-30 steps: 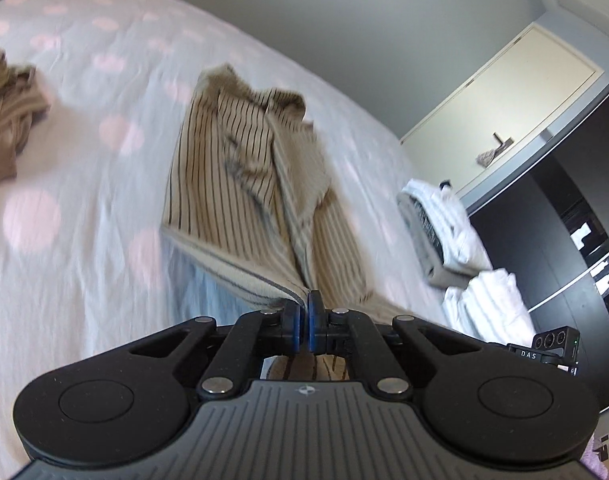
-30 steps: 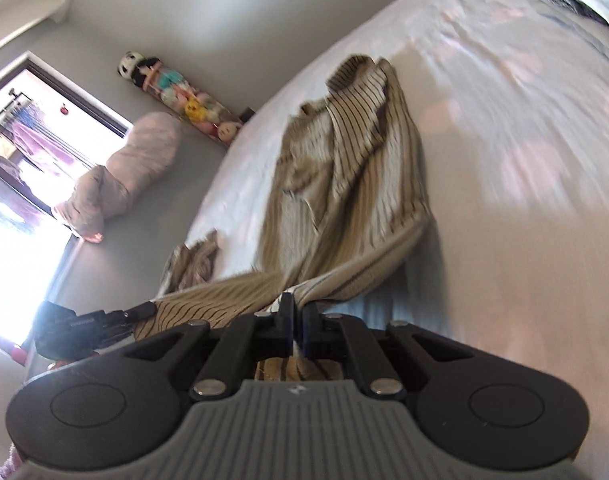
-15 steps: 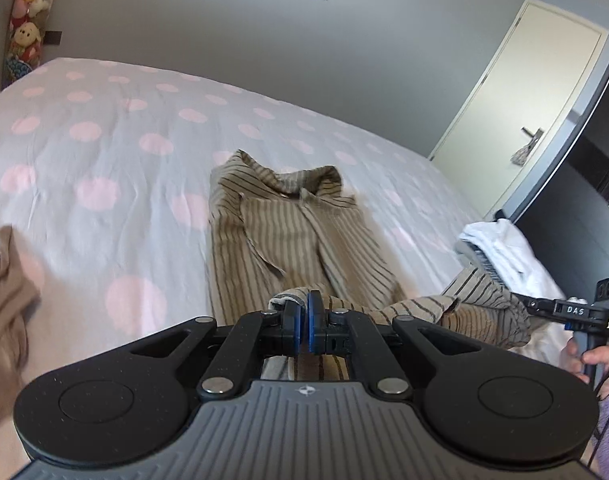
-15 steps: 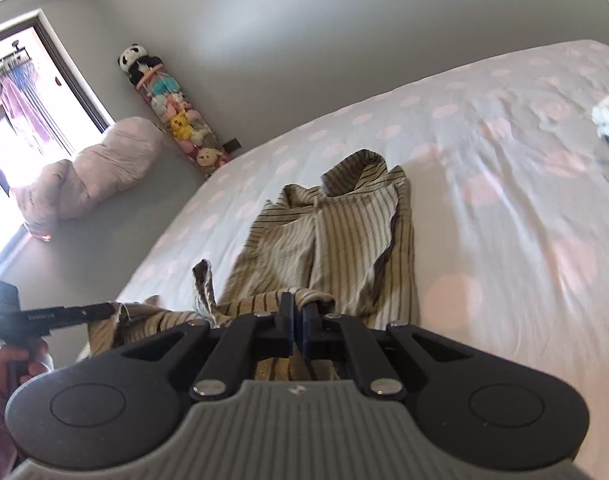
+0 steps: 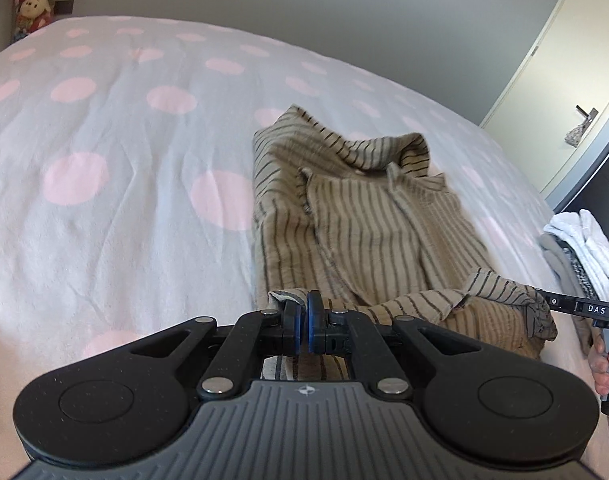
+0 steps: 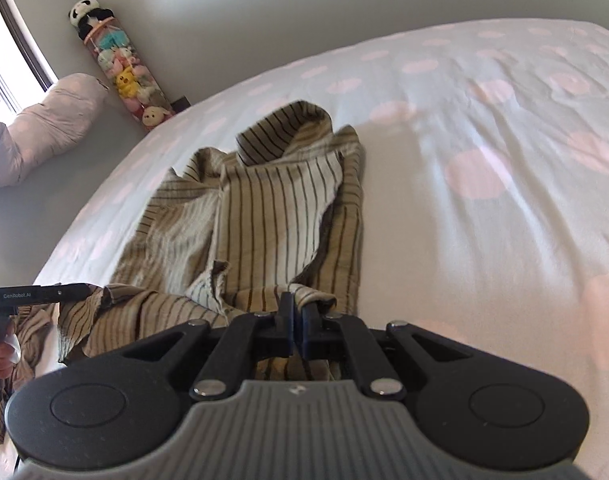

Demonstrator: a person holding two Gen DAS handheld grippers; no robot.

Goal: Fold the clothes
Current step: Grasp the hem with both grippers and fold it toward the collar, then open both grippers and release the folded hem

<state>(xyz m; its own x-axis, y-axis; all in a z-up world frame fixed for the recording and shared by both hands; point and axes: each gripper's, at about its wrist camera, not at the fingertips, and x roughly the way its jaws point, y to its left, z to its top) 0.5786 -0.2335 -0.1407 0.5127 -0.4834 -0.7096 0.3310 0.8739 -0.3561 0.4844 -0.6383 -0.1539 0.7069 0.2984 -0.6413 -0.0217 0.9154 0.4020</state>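
Striped shirt (image 5: 356, 232) dragged nearer; both grippers still pinching hem.

The left gripper (image 5: 304, 312) pinches the near edge of a tan striped shirt (image 5: 356, 220) spread on the pink-dotted bedspread (image 5: 124, 168); the right gripper (image 5: 560, 304) grips its other corner.

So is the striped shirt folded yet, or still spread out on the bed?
Partly folded. The striped shirt lies rumpled on the bed, sides turned inward, collar standing up; both tongs pinch its near hem, not yet laid over.
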